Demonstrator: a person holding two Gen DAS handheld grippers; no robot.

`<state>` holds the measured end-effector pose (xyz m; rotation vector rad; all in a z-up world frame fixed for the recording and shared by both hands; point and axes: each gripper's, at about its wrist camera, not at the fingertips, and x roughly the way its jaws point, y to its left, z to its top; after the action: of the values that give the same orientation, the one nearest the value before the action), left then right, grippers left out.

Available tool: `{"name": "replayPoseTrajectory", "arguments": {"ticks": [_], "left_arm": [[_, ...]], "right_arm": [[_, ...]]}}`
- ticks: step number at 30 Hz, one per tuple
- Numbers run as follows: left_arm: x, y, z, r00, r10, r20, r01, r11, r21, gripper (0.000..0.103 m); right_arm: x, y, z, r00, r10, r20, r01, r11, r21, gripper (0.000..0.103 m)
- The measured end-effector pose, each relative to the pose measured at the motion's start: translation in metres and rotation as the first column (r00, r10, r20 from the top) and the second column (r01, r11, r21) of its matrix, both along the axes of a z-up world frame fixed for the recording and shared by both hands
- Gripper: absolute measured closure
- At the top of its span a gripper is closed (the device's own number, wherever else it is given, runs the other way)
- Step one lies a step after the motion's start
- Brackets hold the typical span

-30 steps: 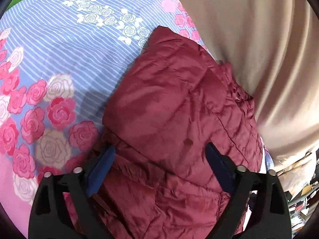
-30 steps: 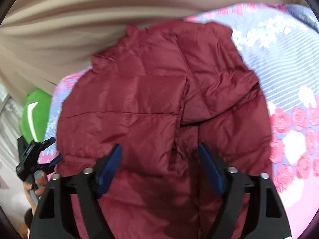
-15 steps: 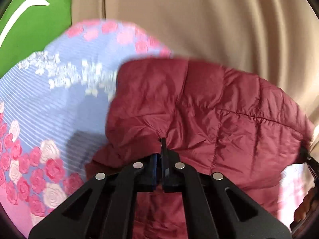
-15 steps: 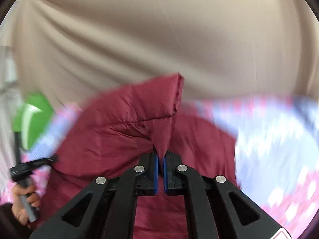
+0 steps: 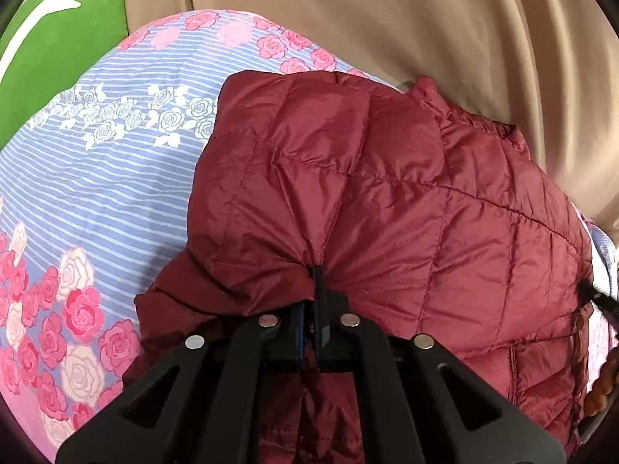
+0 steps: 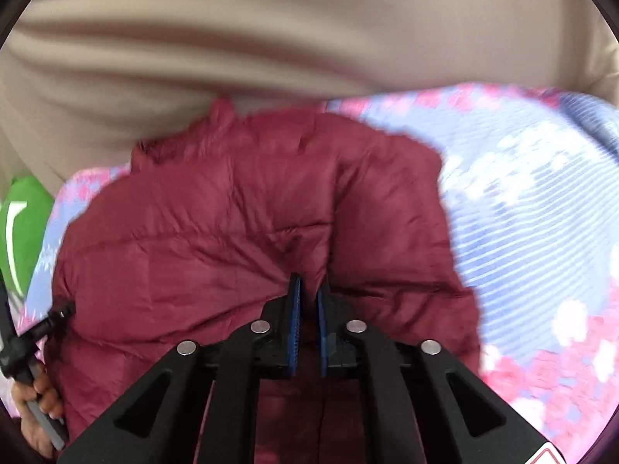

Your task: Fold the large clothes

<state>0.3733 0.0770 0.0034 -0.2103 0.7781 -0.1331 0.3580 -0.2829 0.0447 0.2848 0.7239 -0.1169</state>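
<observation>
Our left tool [image 5: 314, 309] has its jaws pinched together on a bunched edge of the maroon quilted jacket [image 5: 406, 201], the cloth puckering into radiating creases right at the fingertips. Our right tool [image 6: 308, 301] is likewise clamped on a fold of the same jacket, a ridge of fabric rising from between its blue pads [image 6: 296, 309]. Ahead of both tools the jacket's bulk spreads away across the bed [image 5: 96, 193], covered in a striped, rose-printed sheet, and reaches the far edge where the beige curtain [image 5: 387, 19] hangs. In the right wrist view the left tool shows at the jacket's left side, so we judge the two grips sit at opposite ends of the near hem, with the garment's long axis running side to side between them. The coming fold, we think, turns on carrying that held edge forward toward the curtain-side edge, both hands equally near. A green cushion [image 5: 58, 58] sits at the bed's far left corner.
</observation>
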Motion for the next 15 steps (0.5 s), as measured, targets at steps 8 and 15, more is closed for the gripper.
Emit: {"name": "replayPoseTrajectory", "arguments": {"ticks": [8, 15], "left_arm": [[0.005, -0.001, -0.002, 1.000, 0.009, 0.000, -0.009, 1.000, 0.002, 0.100], [0.005, -0.001, -0.003, 1.000, 0.008, 0.000, -0.008, 1.000, 0.008, 0.099]], "right_arm": [[0.004, 0.063, 0.042, 0.979, 0.179, 0.092, -0.172, 0.982, -0.081, 0.088], [0.033, 0.045, -0.005, 0.989, 0.142, -0.036, -0.146, 0.976, -0.160, 0.103]]}}
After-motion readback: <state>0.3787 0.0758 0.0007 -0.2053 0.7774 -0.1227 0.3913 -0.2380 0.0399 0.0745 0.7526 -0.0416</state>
